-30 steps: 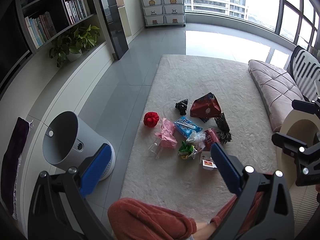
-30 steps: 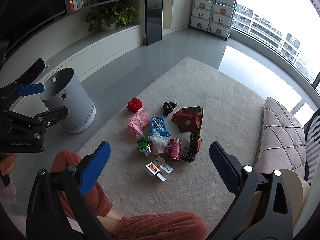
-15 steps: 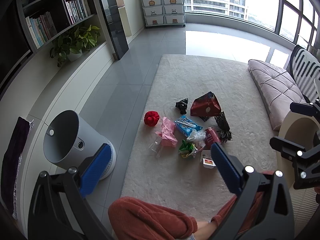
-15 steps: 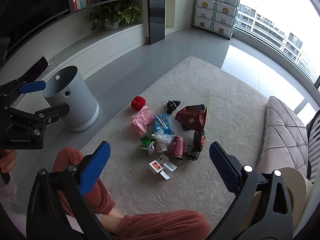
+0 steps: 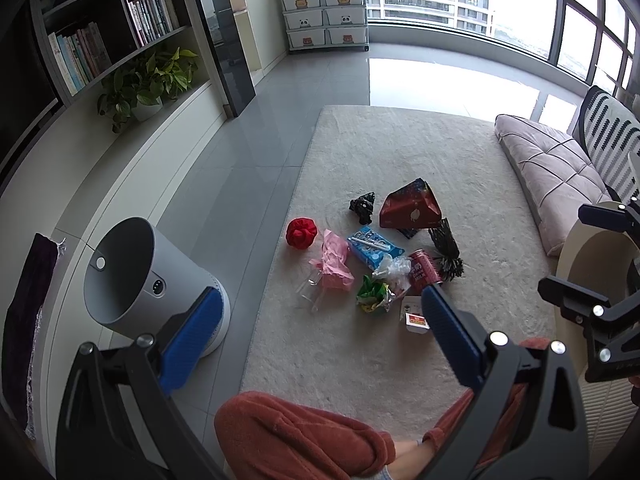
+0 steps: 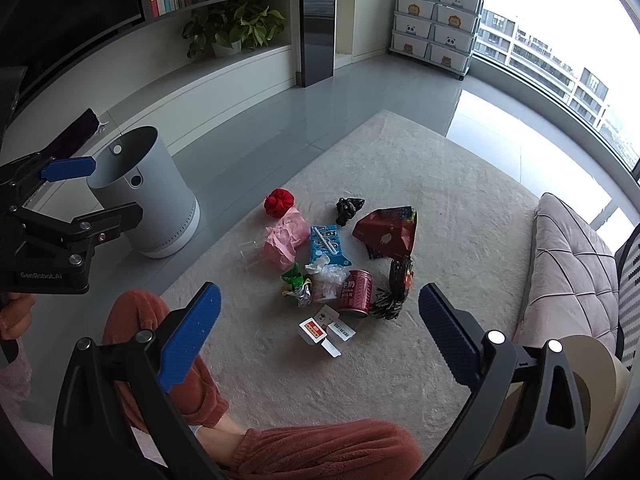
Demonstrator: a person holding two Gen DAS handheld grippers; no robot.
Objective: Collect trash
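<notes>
I'm at the start: nothing picked up, both the left gripper [image 5: 316,316] and right gripper [image 6: 320,312] held above the rug [image 6: 460,184] with jaws apart and empty. The trash lies clustered mid-rug — red milk can [image 6: 355,293], small carton [image 6: 313,330], pink tissue [image 6: 283,243] — with the grey bin [image 6: 144,192] off to its left. Next I'd lower onto the nearest piece. The clear plastic beside the tissue is hard to make out.

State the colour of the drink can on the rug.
Red can, clearest in the right wrist view.
</notes>
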